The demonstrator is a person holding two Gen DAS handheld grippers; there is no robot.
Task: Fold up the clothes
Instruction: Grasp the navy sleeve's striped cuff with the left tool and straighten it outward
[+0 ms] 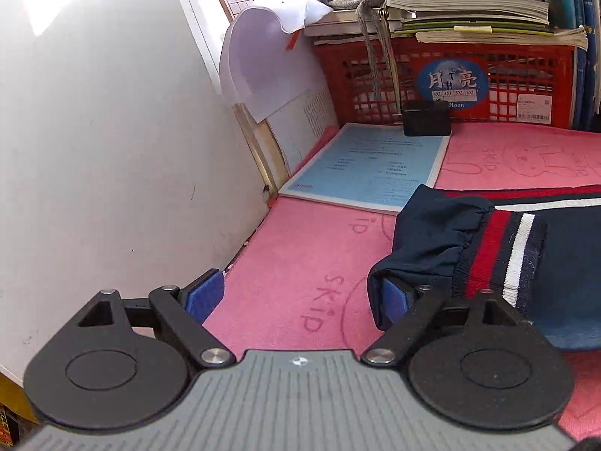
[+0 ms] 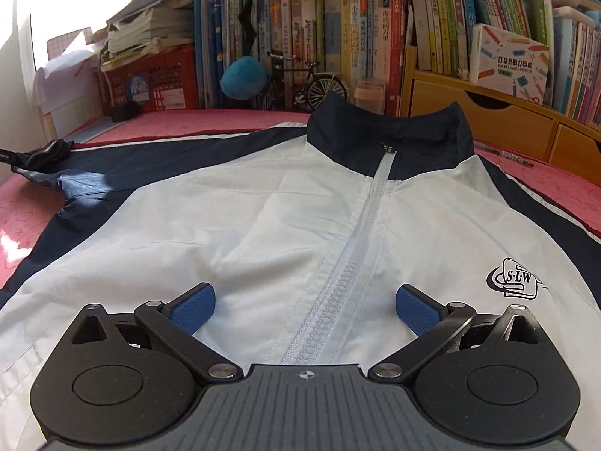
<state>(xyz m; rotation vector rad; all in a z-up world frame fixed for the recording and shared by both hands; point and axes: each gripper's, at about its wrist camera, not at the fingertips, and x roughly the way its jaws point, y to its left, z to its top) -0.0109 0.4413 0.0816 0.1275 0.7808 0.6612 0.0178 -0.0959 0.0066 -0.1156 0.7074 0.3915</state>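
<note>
1. Fabric first: we see a zip-up jacket [image 2: 300, 203] spread flat, front up, on a pink towelling mat [image 1: 300, 263] stamped with "SKIP" lettering and outline drawings; the mat covers the counter.
2. We read the jacket's body as smooth, pale, lightly creased woven cloth, with a dark navy stand-up collar, navy shoulders and sleeves, and a chunky pale plastic zipper [image 2: 338, 282] down the middle; a black "S·L·W" crest sits on one chest panel.
3. We note the sleeve cuff [image 1: 499, 255]: gathered navy cloth ending in a ribbed knit band striped red, white and navy.
4. Our left tongs [image 1: 300, 300] are spread wide with only mat between the blue ribbed pads; the cuff lies against the right-hand pad, partly draped over it, ungripped.
5. Our right tongs [image 2: 304, 312] are also released, just above the jacket's chest, the zipper running up between the pads.
6. Behind the mat we see a red plastic lattice crate [image 1: 443, 75] under stacked paper, and a blue printed sheet [image 1: 368, 169].
</note>
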